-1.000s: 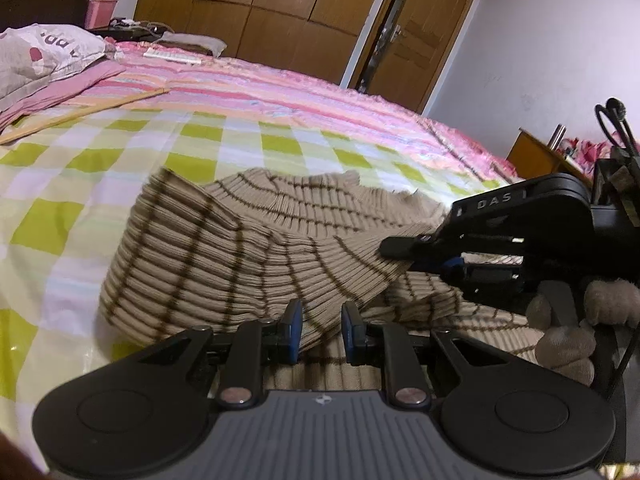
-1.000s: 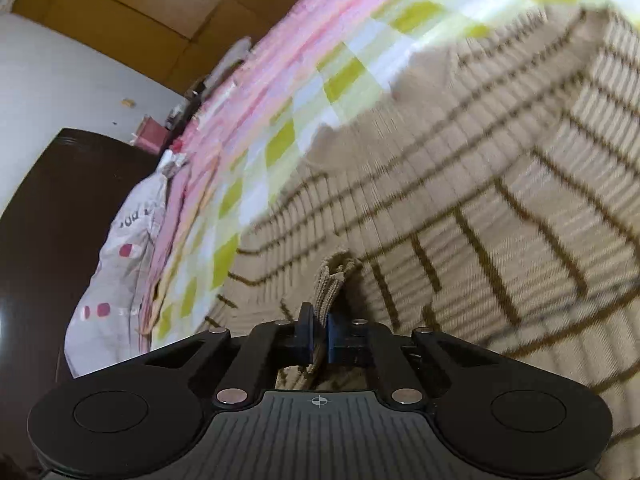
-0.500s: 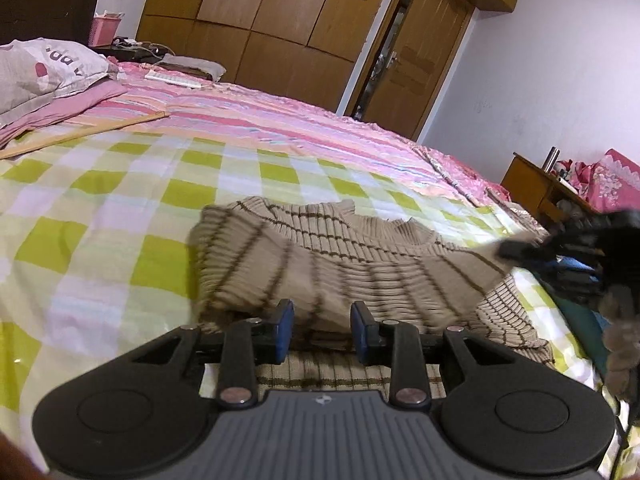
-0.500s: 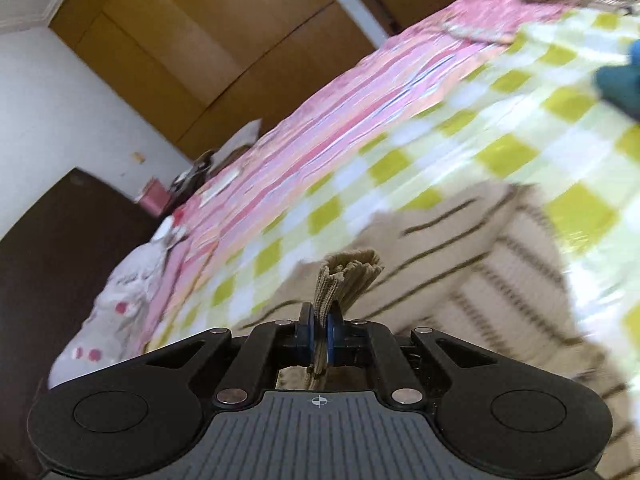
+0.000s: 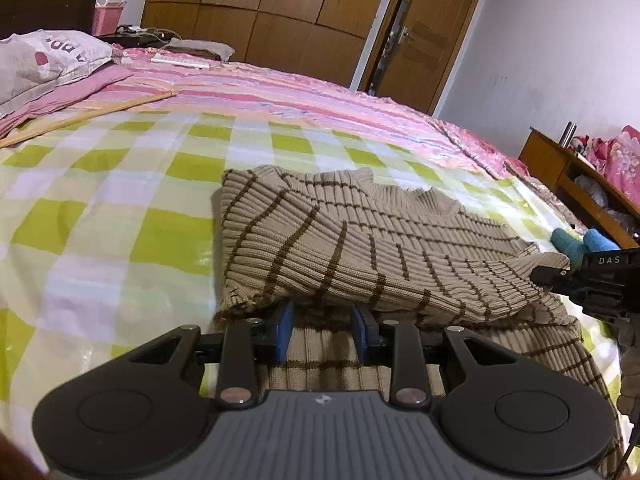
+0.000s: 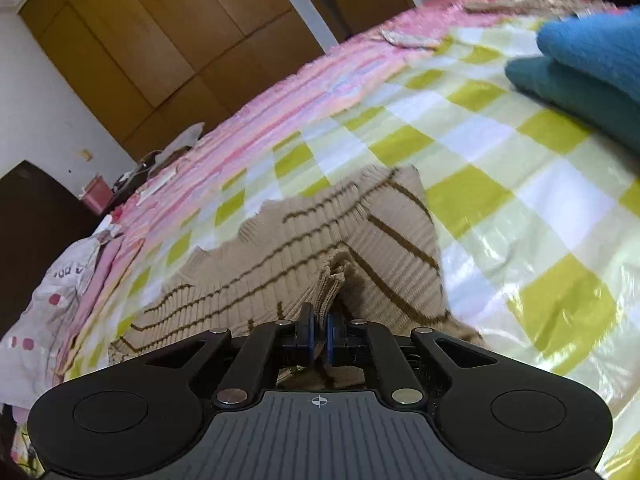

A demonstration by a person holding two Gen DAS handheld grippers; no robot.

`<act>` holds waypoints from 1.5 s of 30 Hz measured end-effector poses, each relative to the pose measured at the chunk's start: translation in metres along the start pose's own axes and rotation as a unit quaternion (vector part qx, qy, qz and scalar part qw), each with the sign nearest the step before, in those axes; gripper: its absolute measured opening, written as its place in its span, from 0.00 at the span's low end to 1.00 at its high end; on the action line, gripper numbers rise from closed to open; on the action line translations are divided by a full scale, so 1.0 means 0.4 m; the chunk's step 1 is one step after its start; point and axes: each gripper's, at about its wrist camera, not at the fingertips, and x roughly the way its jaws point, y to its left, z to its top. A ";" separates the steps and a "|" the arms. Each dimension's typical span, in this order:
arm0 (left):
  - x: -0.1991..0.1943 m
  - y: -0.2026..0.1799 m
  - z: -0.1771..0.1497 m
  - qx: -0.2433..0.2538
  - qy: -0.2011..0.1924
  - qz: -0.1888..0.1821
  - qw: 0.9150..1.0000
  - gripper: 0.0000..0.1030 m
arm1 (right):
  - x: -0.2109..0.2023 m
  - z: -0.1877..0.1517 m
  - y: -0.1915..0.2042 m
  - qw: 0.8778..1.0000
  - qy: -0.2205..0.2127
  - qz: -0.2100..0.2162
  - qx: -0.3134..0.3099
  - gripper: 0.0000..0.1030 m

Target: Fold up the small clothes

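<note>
Beige ribbed knit with thin brown stripes, the sweater (image 5: pixel 360 248) lies on the bed (image 5: pixel 120 208), on its green-and-white checked cover, with one layer folded over on top of the rest. The left claw (image 5: pixel 322 330) sits at the near edge of the garment, its blue-padded fingers (image 5: pixel 283 326) spread apart with nothing between them, resting over the lower layer just under the folded flap. The right claw (image 6: pixel 319 330) is pressed together on a bunched edge of the sweater, which stands up in a small ruffle above the pads; in the left wrist view it appears at the right end of the fold. Blue folded clothes (image 6: pixel 588 68) lie well apart to the far right. A pink striped quilt (image 5: pixel 280 92) covers the far side of the bed, and a pillow (image 5: pixel 44 56) lies at far left.
</note>
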 end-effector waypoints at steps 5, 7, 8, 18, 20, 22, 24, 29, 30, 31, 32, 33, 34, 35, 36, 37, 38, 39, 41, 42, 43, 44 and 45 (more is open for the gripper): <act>0.016 0.001 -0.008 0.006 0.012 0.020 1.000 0.35 | 0.007 0.004 0.001 1.000 -0.011 -0.008 -0.017 0.07; 0.013 -0.004 -0.012 0.014 0.011 0.026 1.000 0.35 | 0.031 -0.003 -0.008 0.999 0.009 -0.025 -0.024 0.08; 0.008 -0.008 -0.014 0.017 0.012 0.032 0.999 0.35 | 0.036 -0.007 -0.011 0.999 0.013 -0.028 -0.024 0.11; -0.051 -0.070 0.042 0.046 -0.020 0.067 0.997 0.36 | -0.008 0.029 -0.035 0.999 -0.009 -0.006 -0.036 0.14; -0.028 -0.084 0.055 0.057 -0.011 0.073 0.996 0.36 | 0.011 0.035 -0.042 0.999 0.004 -0.006 -0.033 0.14; 0.001 -0.093 0.060 0.070 0.003 0.082 0.994 0.36 | 0.036 0.039 -0.052 1.000 0.020 -0.006 -0.020 0.14; 0.029 -0.095 0.056 0.082 0.022 0.098 0.992 0.36 | 0.043 0.042 -0.066 1.000 0.024 0.002 0.003 0.11; 0.045 -0.086 0.043 0.083 0.049 0.107 0.990 0.38 | 0.024 0.040 -0.081 1.000 0.018 -0.009 -0.013 0.11; 0.043 -0.088 0.044 0.087 0.053 0.109 0.989 0.38 | 0.019 0.040 -0.082 1.000 0.019 -0.012 -0.020 0.11; 0.040 -0.091 0.047 0.089 0.055 0.111 0.988 0.38 | 0.014 0.041 -0.083 0.999 0.018 -0.014 -0.023 0.11; 0.034 -0.094 0.052 0.091 0.055 0.111 0.988 0.38 | 0.005 0.043 -0.084 0.999 0.016 -0.015 -0.025 0.12; 0.026 -0.099 0.058 0.094 0.050 0.110 0.988 0.38 | -0.003 0.046 -0.084 0.999 0.011 -0.016 -0.027 0.13; 0.017 -0.104 0.064 0.096 0.042 0.108 0.989 0.38 | -0.016 0.049 -0.080 0.999 0.003 -0.019 -0.032 0.14; 0.007 -0.112 0.073 0.099 0.032 0.104 0.989 0.38 | -0.031 0.051 -0.074 0.999 -0.010 -0.021 -0.041 0.14; 0.004 -0.118 0.082 0.100 0.024 0.102 0.990 0.38 | -0.045 0.053 -0.065 0.998 -0.022 -0.020 -0.054 0.14; 0.002 -0.124 0.092 0.099 0.016 0.098 0.990 0.38 | -0.051 0.056 -0.056 0.997 -0.029 -0.019 -0.064 0.14; 0.004 -0.130 0.101 0.097 0.012 0.095 0.991 0.38 | -0.057 0.056 -0.042 0.996 -0.036 -0.014 -0.079 0.14; 0.012 -0.133 0.108 0.097 0.010 0.094 0.991 0.38 | -0.055 0.057 -0.030 0.995 -0.036 -0.007 -0.091 0.14; 0.044 -0.137 0.113 0.100 0.018 0.098 0.990 0.39 | -0.038 0.057 -0.008 0.993 -0.029 0.008 -0.111 0.14; 0.061 -0.135 0.113 0.101 0.024 0.103 0.989 0.39 | -0.025 0.056 -0.001 0.993 -0.023 0.015 -0.119 0.14; 0.078 -0.132 0.109 0.101 0.034 0.109 0.988 0.39 | -0.010 0.053 0.006 0.992 -0.015 0.020 -0.126 0.14; 0.093 -0.125 0.102 0.102 0.044 0.115 0.987 0.39 | 0.010 0.052 0.009 0.991 -0.006 0.020 -0.132 0.14; 0.103 -0.118 0.095 0.103 0.053 0.123 0.986 0.39 | 0.027 0.050 0.011 0.990 0.004 0.017 -0.138 0.14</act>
